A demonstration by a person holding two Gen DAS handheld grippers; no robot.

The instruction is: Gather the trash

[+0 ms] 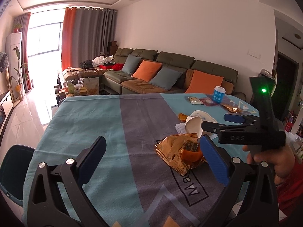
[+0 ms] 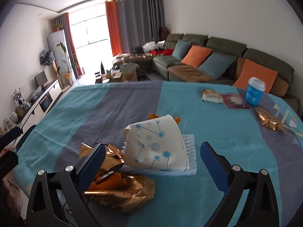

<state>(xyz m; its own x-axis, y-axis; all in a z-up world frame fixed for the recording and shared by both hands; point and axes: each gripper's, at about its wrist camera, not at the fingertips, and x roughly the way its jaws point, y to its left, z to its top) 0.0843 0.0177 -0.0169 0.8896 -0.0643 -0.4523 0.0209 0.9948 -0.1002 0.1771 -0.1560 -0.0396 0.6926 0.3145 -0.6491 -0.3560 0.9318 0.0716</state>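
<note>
Left wrist view shows the left gripper (image 1: 151,157) spread wide above the teal and grey patterned tablecloth (image 1: 90,124), holding nothing; its right pad sits just beside a crumpled gold foil snack wrapper (image 1: 176,151) at about two o'clock, probably lined up for a grab. The right gripper (image 1: 217,122), gripped by a person's hand (image 1: 265,158), reaches in from three o'clock with its jaws also apart, flanking a tipped white paper cup with blue dots (image 2: 157,143) that lies on a white foam sheet (image 2: 189,151). More trash waits at one o'clock: an upright blue and white lidded cup (image 2: 254,92), a pale snack packet (image 2: 212,96), a dark red packet (image 2: 234,101) and another gold wrapper (image 2: 269,121). Only "DAS" on the right gripper's body is readable; the cloth's lettering is cut off.
</note>
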